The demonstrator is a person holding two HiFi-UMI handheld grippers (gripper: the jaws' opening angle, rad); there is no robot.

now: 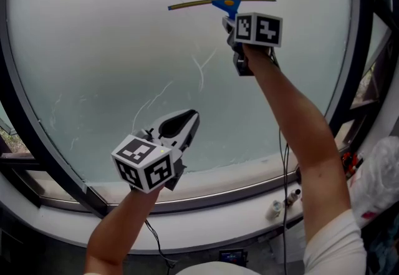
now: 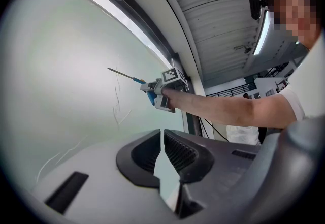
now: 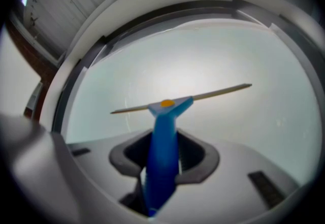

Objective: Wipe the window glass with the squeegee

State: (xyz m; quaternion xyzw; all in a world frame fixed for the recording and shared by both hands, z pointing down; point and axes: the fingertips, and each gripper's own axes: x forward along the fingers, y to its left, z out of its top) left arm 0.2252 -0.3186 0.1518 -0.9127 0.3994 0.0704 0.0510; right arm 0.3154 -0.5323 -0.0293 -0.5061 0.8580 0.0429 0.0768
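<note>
One squeegee, clamped in the right gripper, meets the window glass. The left gripper hovers lower, jaws together; thin streaks lie between the two.

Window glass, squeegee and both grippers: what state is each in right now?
window glass: hazy, with thin runny streaks near the middle.
squeegee: handle clamped, blade level, high up at the glass.
right gripper: shut on the squeegee's blue handle.
left gripper: shut, holding nothing.
</note>
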